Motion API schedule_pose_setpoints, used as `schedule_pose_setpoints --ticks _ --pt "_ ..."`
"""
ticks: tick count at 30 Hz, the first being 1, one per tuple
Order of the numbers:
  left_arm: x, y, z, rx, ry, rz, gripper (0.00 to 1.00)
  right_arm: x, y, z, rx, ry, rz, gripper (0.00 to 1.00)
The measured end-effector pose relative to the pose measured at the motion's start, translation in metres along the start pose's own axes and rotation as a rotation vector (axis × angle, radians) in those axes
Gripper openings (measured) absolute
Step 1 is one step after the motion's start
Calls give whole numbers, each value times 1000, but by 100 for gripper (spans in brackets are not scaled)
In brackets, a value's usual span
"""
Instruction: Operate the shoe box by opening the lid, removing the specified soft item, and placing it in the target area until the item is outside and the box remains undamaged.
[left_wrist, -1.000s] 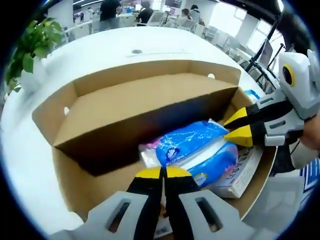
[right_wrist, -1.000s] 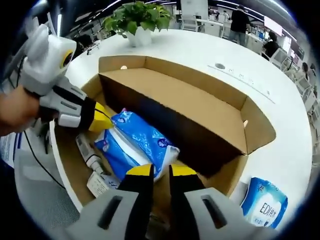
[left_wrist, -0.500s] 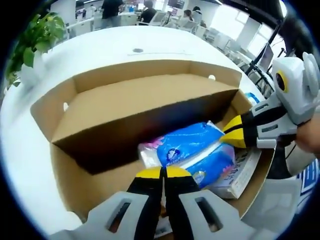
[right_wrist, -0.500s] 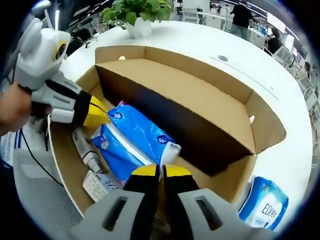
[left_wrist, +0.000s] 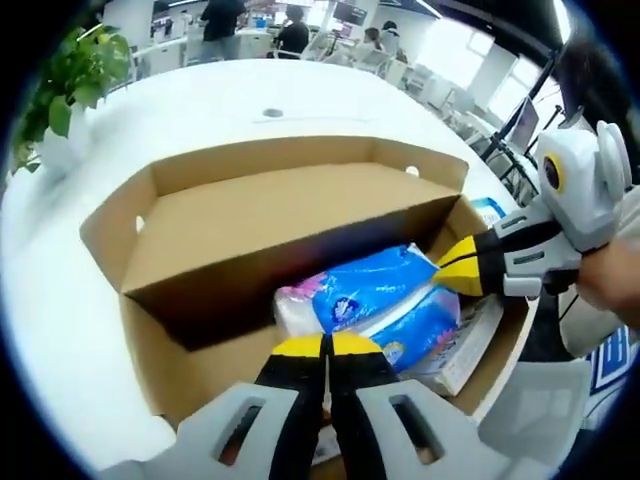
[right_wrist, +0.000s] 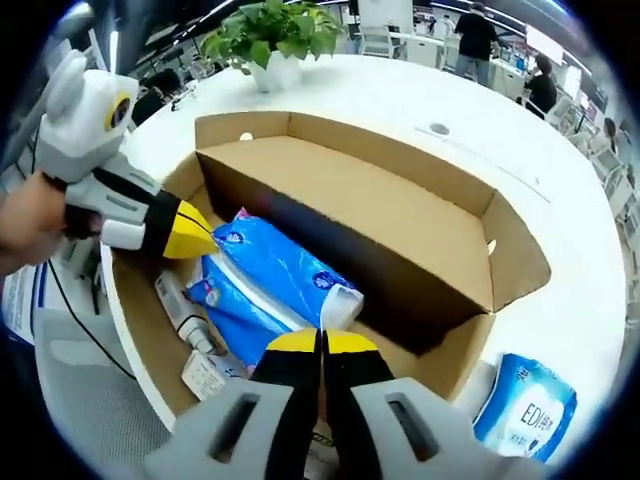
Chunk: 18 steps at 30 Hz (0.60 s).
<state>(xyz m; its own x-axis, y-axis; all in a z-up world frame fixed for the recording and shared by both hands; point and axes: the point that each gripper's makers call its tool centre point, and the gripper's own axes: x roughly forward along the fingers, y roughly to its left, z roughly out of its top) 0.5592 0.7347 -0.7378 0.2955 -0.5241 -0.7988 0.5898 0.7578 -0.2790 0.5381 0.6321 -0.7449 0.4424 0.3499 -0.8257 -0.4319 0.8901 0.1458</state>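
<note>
The brown shoe box (left_wrist: 105, 225) (right_wrist: 520, 260) lies open on the white table, its lid (left_wrist: 280, 210) (right_wrist: 370, 205) folded back over the far half. Inside lies a blue soft tissue pack (left_wrist: 375, 290) (right_wrist: 265, 280). My right gripper (right_wrist: 322, 343) is shut, its yellow tips pinching the pack's white end; in the left gripper view it (left_wrist: 452, 274) enters from the right at the pack's end. My left gripper (left_wrist: 325, 347) is shut near the pack's other end; from the right gripper view it (right_wrist: 195, 238) touches the pack's corner, held by a hand.
A tube (right_wrist: 180, 312) and paper leaflets (right_wrist: 207, 375) (left_wrist: 462, 352) lie in the box beside the pack. A second blue pack (right_wrist: 525, 405) sits on the table outside the box. A potted plant (right_wrist: 270, 40) (left_wrist: 70, 85) stands on the table's far side; people work at desks behind.
The right gripper's jaws, open a second ago, have shut at the pack's end. Both cameras shifted slightly; the pack and box stay in place.
</note>
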Motion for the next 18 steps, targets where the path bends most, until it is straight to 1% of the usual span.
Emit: schedule_pose_setpoints --ticks 6,10,18 --pt "-14 -4 10 8 -26 -8 0 -14 2 12 2 -26 -6 0" --pt "-24 -7 15 17 -29 -20 0 -25 5 21 2 -44 -4 0" --pt "-46 -17 34 43 -57 -30 0 -46 6 34 0 -77 -16 0"
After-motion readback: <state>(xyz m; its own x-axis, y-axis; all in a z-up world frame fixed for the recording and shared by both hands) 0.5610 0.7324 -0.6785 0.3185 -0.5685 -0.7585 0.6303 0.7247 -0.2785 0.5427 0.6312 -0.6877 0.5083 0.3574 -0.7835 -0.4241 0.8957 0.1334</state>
